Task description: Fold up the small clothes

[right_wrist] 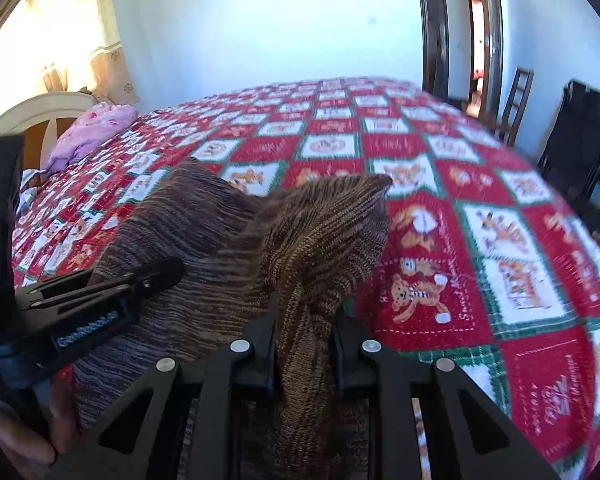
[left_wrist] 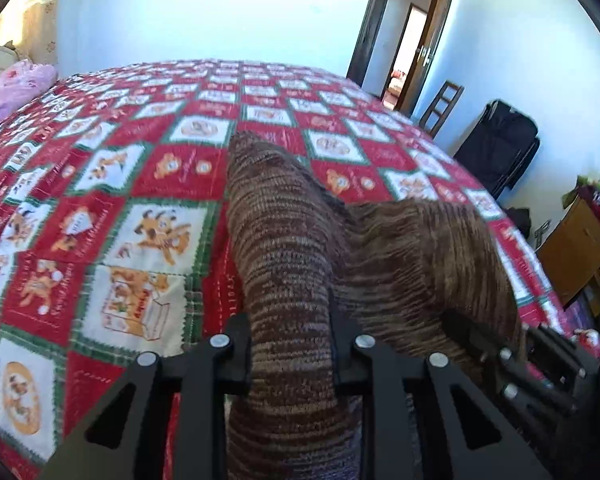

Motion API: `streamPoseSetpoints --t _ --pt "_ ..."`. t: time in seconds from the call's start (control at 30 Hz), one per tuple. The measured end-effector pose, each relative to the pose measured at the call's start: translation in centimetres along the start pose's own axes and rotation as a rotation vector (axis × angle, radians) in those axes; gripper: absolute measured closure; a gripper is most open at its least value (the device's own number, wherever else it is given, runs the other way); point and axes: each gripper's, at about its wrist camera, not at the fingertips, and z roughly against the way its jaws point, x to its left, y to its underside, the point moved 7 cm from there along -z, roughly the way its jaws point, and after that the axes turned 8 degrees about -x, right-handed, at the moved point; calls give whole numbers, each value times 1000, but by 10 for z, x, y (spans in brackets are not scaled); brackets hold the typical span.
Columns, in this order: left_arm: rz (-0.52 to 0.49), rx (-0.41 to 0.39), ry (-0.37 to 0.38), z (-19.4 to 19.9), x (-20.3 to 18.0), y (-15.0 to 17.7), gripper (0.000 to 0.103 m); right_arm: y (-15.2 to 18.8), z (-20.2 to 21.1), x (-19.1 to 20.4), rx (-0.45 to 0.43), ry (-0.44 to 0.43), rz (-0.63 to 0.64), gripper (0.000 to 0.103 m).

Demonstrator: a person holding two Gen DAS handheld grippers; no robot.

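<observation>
A brown striped knitted garment [left_wrist: 288, 248] hangs lifted above a bed with a red, white and green patchwork quilt [left_wrist: 112, 208]. My left gripper [left_wrist: 291, 354] is shut on one bunched part of it, which stands up between the fingers. My right gripper [right_wrist: 304, 354] is shut on another bunched part of the garment [right_wrist: 320, 232]. The two grippers are close, side by side: the right one shows at the lower right of the left wrist view [left_wrist: 540, 364], and the left one shows at the left of the right wrist view [right_wrist: 100, 292]. The garment's lower part is hidden below both views.
A crumpled pink cloth [right_wrist: 92, 132] lies at the far left of the quilt [right_wrist: 480, 240] by a white headboard [right_wrist: 40, 108]. A wooden chair [left_wrist: 440, 108], a black suitcase [left_wrist: 500, 148], an open doorway [left_wrist: 404, 40] and a wooden cabinet [left_wrist: 576, 248] stand to the right.
</observation>
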Motion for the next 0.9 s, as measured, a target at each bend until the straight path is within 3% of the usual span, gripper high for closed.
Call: streamPoseSetpoints --t 0.17,0.33,0.9 --pt "-33 -75 -27 47 8 -6 77 -11 35 26 -61 -34 -1 82" --pt "15 -92 -72 86 43 -2 77 -12 63 68 -80 -123 -19 82" --pt "126 -86 -307 165 165 24 77 4 77 219 -54 -385 52 82"
